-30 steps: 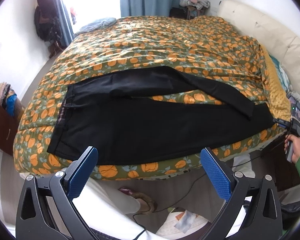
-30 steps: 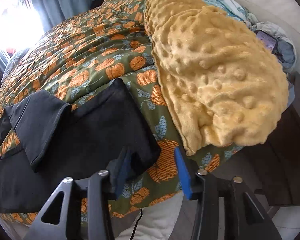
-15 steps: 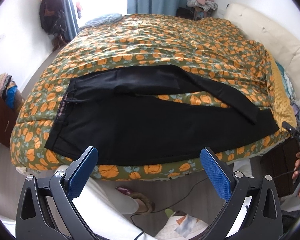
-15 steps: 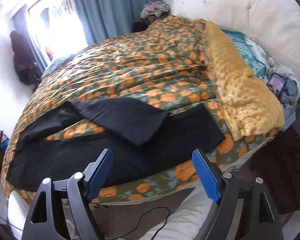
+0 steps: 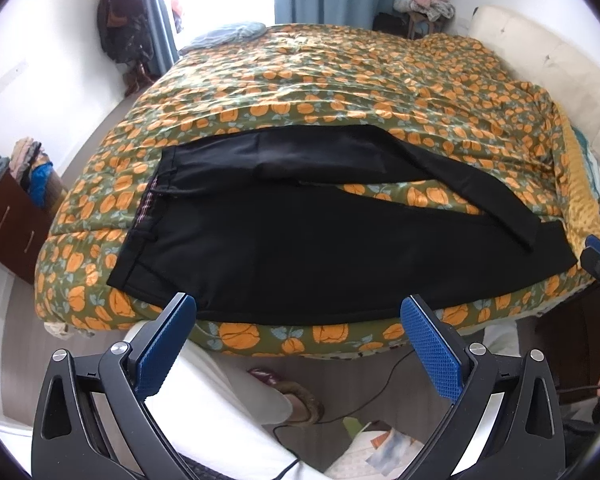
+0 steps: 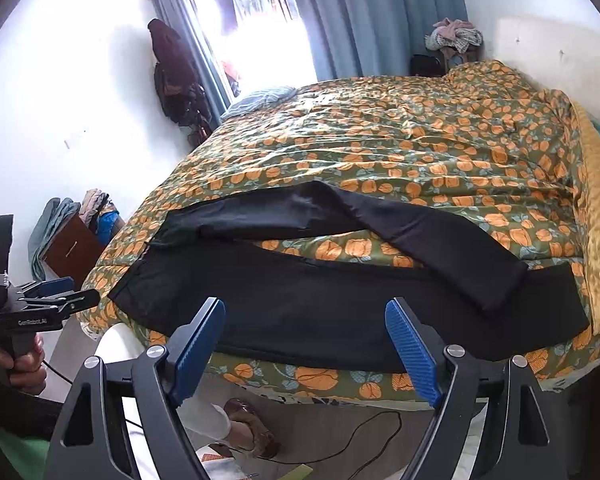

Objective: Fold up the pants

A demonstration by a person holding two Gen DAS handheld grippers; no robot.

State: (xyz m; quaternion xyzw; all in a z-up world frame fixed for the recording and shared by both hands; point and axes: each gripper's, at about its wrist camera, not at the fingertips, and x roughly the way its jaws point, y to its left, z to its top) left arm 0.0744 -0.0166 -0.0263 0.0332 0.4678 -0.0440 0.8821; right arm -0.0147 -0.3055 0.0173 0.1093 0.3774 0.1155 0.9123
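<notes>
right view alone shows left gripper (image 6: 56,298) in hand (image 6: 18,362).

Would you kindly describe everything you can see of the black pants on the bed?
The black pants are of plain, smooth-looking dark fabric and lie flat along the near edge of the orange-flowered bedspread, waistband to the left with a striped inner lining showing. One leg runs straight along the edge; the other angles across so that its cuff overlaps the first near the right end, leaving a wedge of bedspread between them. Nothing grips them; only the bedspread touches them.
</notes>
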